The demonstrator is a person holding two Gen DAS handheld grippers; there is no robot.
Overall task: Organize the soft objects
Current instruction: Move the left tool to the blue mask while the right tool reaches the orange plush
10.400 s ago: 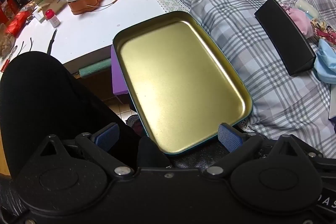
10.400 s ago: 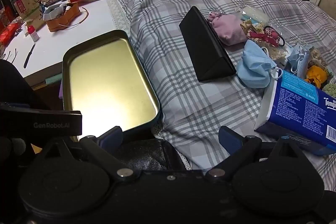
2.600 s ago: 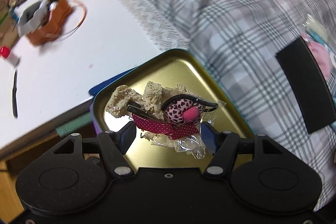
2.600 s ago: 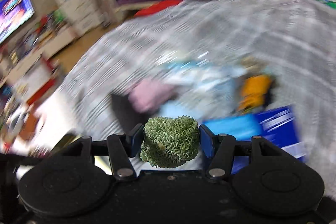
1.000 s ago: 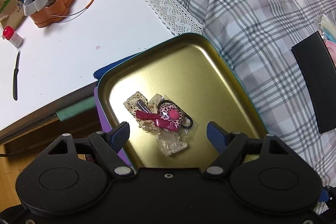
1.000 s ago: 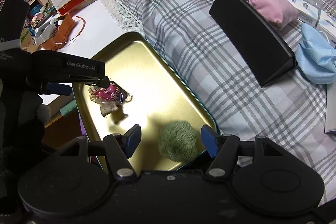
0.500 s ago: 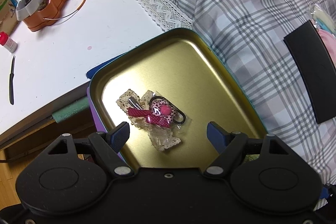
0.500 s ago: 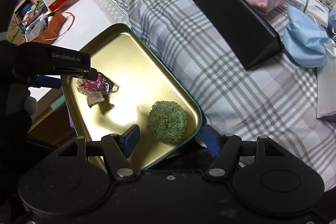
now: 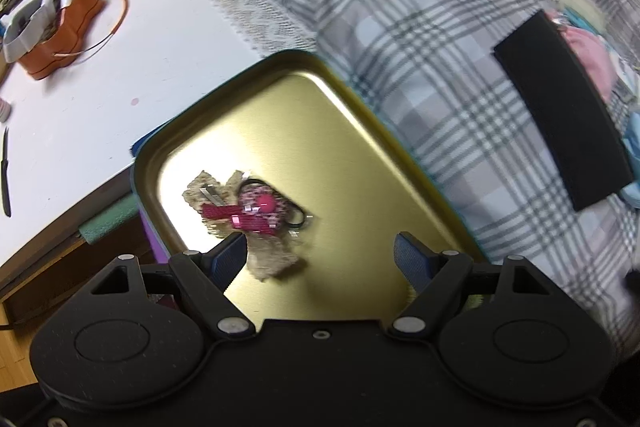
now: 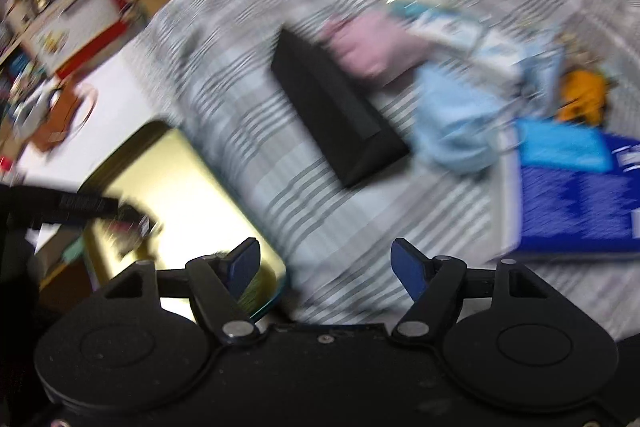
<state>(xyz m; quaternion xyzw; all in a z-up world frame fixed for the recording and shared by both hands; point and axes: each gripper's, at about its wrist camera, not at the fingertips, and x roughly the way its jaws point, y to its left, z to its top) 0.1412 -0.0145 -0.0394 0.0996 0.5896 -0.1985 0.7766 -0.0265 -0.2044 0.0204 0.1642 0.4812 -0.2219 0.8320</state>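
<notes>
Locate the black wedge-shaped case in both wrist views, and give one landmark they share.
Left wrist: black case at the right edge, on the plaid bedspread.
Right wrist: black case near centre, blurred, beside a pink pouch.
Shared landmark: gold tray, left of the case.

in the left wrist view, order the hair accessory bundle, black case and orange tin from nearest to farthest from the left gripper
1. hair accessory bundle: in the gold tray, just ahead of the left gripper.
2. black case: on the plaid blanket, to the right.
3. orange tin: far left on the white table.
</notes>
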